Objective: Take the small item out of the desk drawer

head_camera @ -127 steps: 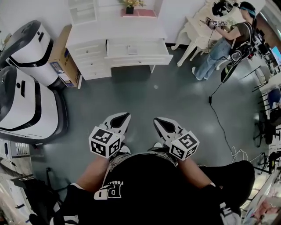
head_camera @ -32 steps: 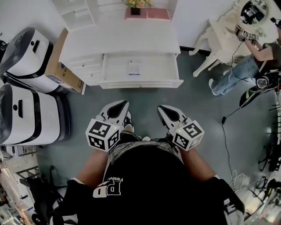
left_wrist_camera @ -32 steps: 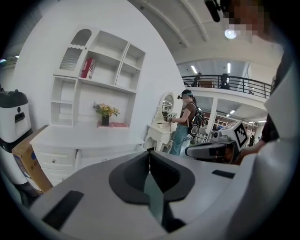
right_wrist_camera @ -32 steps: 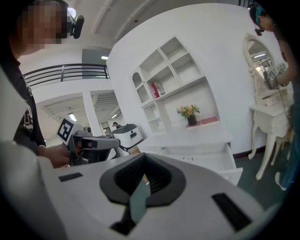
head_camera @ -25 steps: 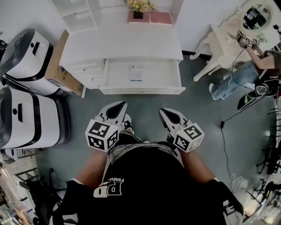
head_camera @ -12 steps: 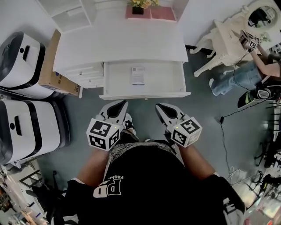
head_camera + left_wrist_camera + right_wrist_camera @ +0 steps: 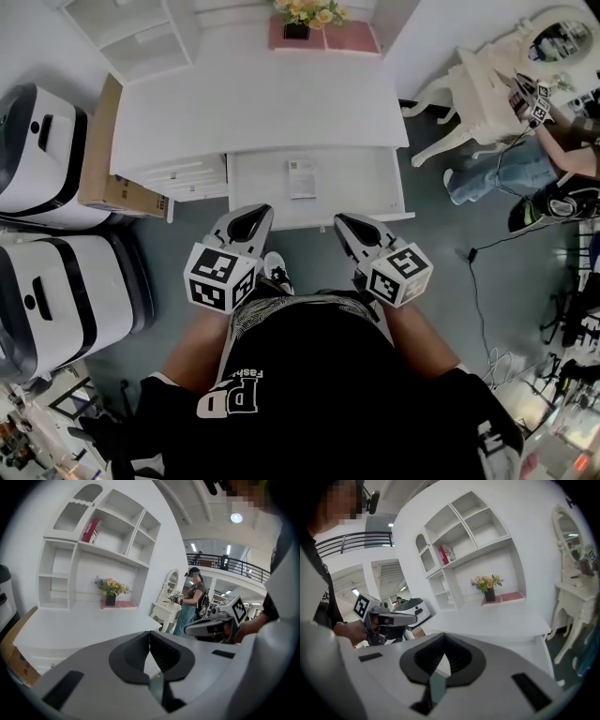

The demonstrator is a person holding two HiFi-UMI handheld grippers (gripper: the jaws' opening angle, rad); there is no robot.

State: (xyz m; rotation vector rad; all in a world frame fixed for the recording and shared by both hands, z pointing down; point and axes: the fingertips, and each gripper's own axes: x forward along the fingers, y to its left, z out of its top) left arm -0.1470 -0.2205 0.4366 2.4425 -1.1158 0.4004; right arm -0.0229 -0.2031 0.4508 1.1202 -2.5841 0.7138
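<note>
Open drawer (image 7: 361,178) of white desk (image 7: 253,103): its bed lies uncovered from above and bare on either side of the small item (image 7: 302,178), while the desk top overhangs its rear. Its front wall runs across the tips of the left gripper (image 7: 251,215) and right gripper (image 7: 349,223). The left flank is blocked by side drawers (image 7: 183,176), a cardboard box (image 7: 98,150) and two white machines (image 7: 56,281); the right flank is open grey floor (image 7: 441,281), with the ornate table (image 7: 478,89) well apart
</note>
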